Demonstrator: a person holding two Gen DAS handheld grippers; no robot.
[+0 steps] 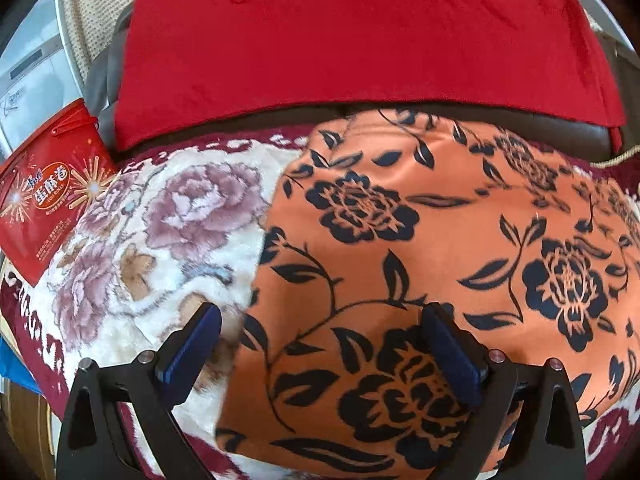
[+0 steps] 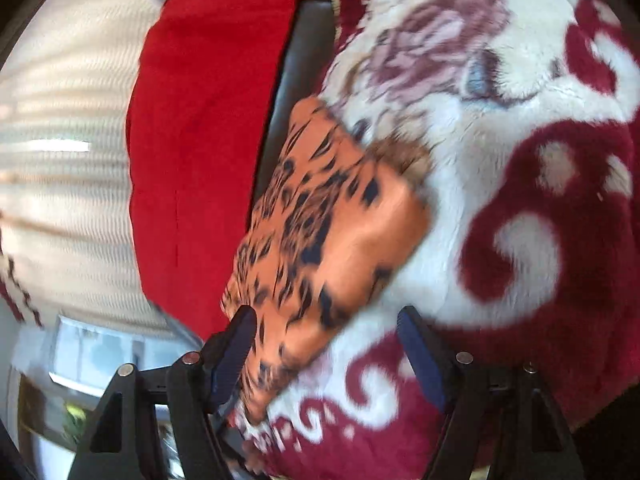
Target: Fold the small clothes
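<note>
While the orange flowered cloth (image 1: pixel 420 248) lies flat on the plush blanket (image 1: pixel 168 216), the left gripper (image 1: pixel 324 344) hovers over its near edge, jaws apart; right gripper (image 2: pixel 326 344) likewise apart, over its corner

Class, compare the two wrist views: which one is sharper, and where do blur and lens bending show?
Left wrist view: mostly sharp, the orange flowered cloth crisp, the red cushion bowed by the fisheye lens. Right wrist view: motion-blurred, the cloth's pattern smeared, bright window light at left.
</note>
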